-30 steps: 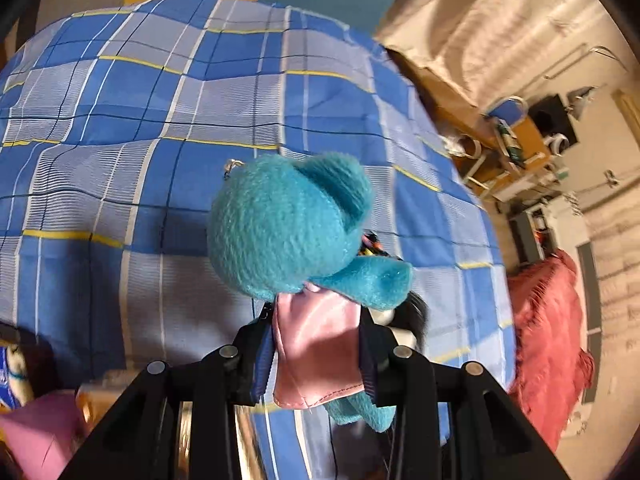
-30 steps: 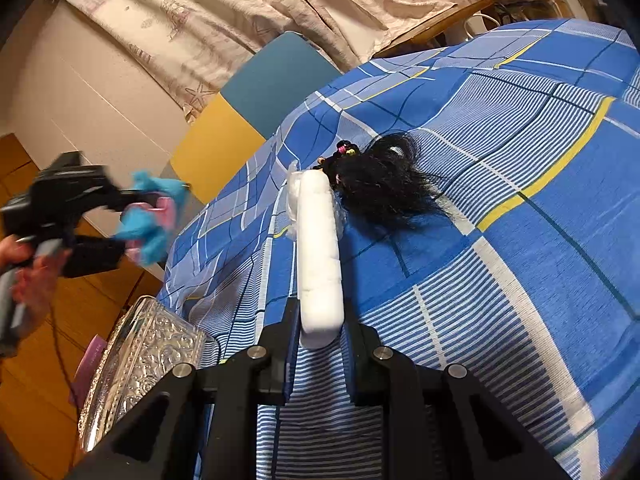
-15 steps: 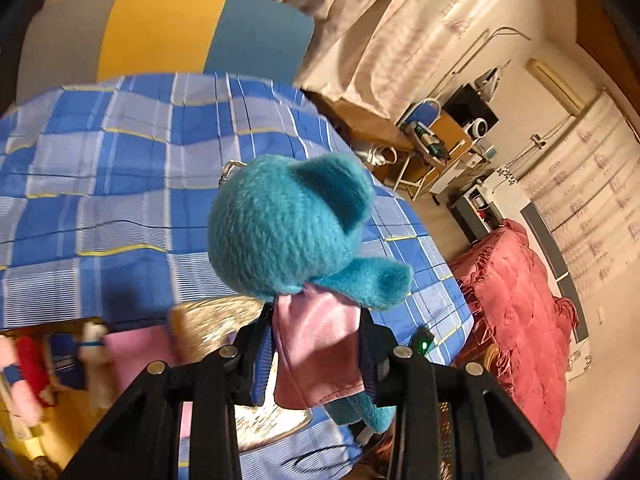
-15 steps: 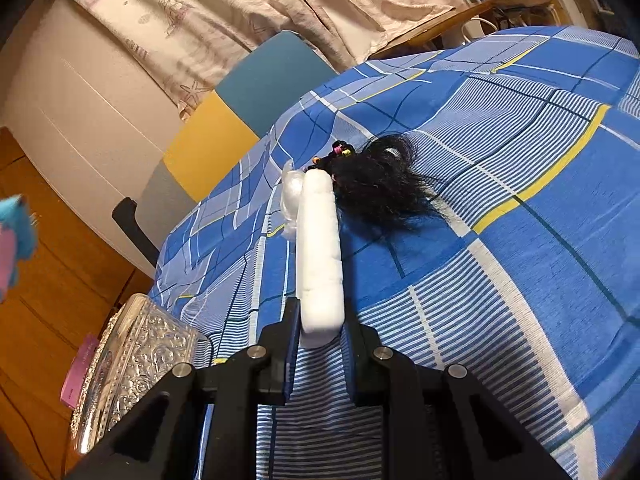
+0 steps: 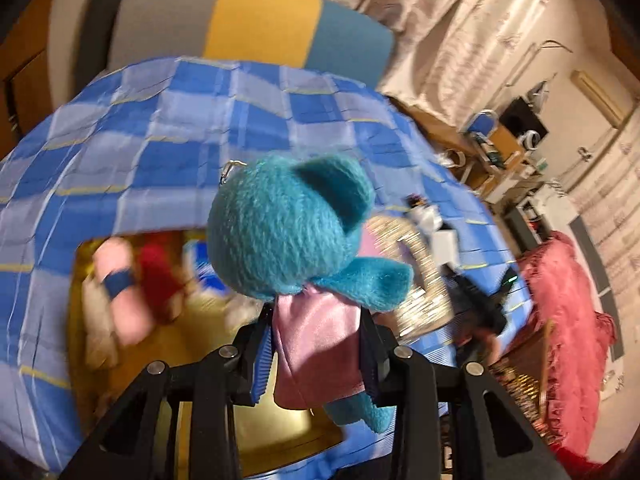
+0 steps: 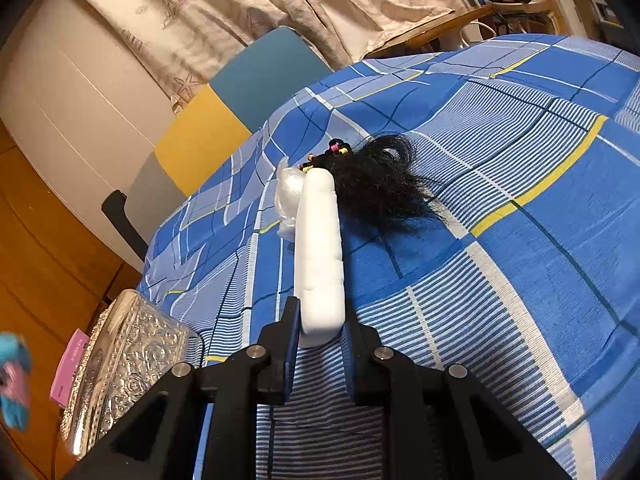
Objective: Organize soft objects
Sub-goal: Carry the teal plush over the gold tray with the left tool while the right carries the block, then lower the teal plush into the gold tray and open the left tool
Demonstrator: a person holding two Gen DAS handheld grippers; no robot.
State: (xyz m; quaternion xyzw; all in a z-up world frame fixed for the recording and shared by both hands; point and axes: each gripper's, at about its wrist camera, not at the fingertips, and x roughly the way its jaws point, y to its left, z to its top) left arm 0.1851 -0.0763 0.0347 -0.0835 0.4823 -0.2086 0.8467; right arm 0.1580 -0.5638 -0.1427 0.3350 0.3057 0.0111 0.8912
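Note:
My left gripper (image 5: 316, 344) is shut on a teal plush toy (image 5: 288, 232) by its pink satin cloth (image 5: 316, 344), held in the air above a yellow box (image 5: 188, 344) that holds several soft toys, pink and red among them. The same toy (image 6: 14, 384) shows blurred at the left edge of the right wrist view. My right gripper (image 6: 320, 328) is shut on a white foam bar (image 6: 322, 248) that points out over the blue checked cloth (image 6: 500, 280). A tuft of black hair with coloured bands (image 6: 380, 184) and a clear plastic lump (image 6: 290, 200) lie just past the bar's tip.
A silver embossed tray (image 6: 124, 368) sits at the cloth's left edge, with a pink book (image 6: 68, 368) under it. A chair with grey, yellow and blue back (image 6: 224, 120) stands behind the table. Curtains (image 6: 280, 4) hang beyond; a red cloth (image 5: 568, 320) lies to the right.
My left gripper has swung with the teal toy from over the checked cloth to above the yellow box of toys. The right gripper and its foam bar have stayed still.

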